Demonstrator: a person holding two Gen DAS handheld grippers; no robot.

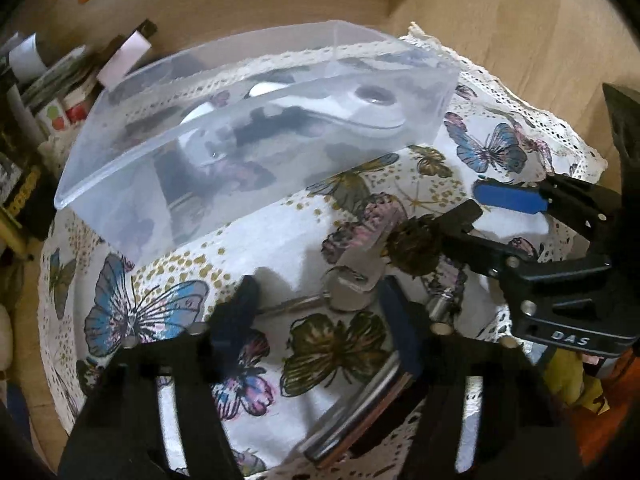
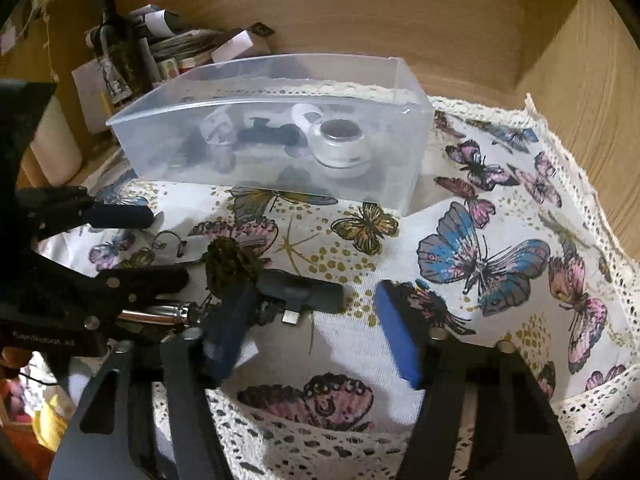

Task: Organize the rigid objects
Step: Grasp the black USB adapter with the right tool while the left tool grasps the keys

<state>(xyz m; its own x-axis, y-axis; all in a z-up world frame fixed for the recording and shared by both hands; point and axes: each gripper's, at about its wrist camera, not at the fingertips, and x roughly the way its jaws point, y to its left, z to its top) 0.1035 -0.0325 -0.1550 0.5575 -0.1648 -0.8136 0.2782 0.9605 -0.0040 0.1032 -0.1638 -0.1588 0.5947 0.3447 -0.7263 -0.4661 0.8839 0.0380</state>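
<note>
Both the left gripper [image 1: 320, 308] and right gripper [image 2: 312, 320] gape apart over the butterfly tablecloth [image 2: 500, 208], near the clear plastic bin [image 2: 280, 160] at its back edge

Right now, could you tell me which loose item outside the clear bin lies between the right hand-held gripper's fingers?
The black adapter, lying between the right hand-held gripper fingers; the pinecone sits left.

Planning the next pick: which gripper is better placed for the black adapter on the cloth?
Right. The open right gripper has the black adapter just ahead between its fingers; the open left gripper faces a silver metal piece instead.
</note>
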